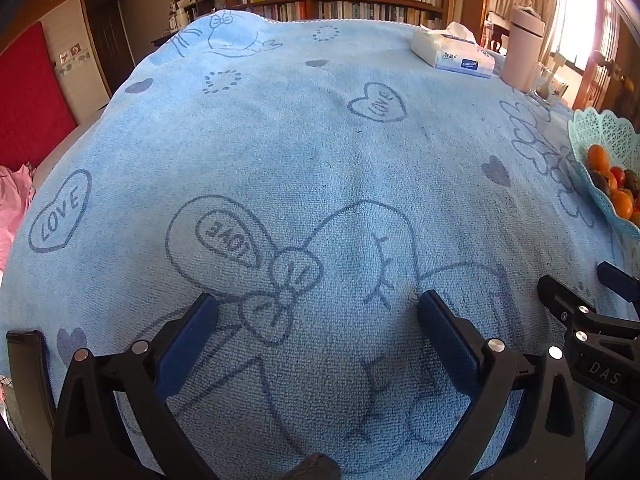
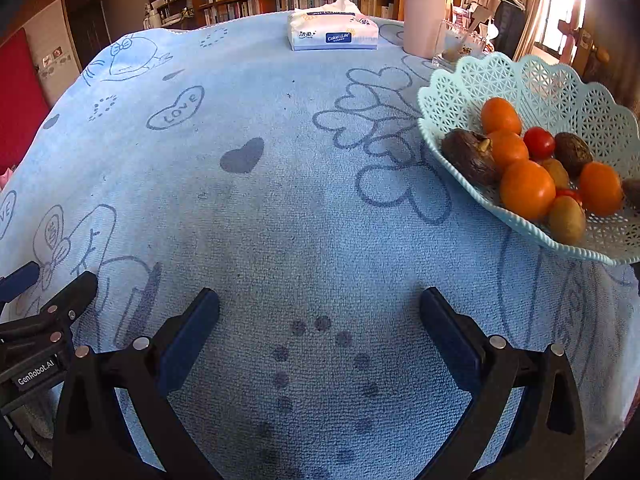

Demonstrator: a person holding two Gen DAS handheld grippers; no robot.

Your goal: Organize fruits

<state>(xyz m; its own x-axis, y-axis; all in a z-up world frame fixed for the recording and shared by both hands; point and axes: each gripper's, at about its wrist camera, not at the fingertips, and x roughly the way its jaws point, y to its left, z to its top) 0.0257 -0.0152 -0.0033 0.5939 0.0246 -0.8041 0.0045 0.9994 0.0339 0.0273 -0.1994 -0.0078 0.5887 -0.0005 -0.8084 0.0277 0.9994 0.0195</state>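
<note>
Both hand-held grippers hover low over the blue towel [image 2: 280, 200] covering the desk, fingers spread wide and grasping nothing: the right hand-held gripper [image 2: 320, 308] has the fruits [image 2: 528, 168] piled in a pale lattice basket [image 2: 560, 80] ahead to its right, well apart; the left hand-held gripper [image 1: 318, 310] sees that basket cut off at the frame's right edge, some fruits hidden.

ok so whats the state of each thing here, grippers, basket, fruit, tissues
left gripper: open, empty, over the towel
right gripper: open, empty, over the towel
fruit basket: upright on the towel, holding fruit
oranges: piled in the basket
tomato: in the basket among the oranges
tissue pack: lying flat, a tissue sticking out the top
blue towel: spread flat
</note>
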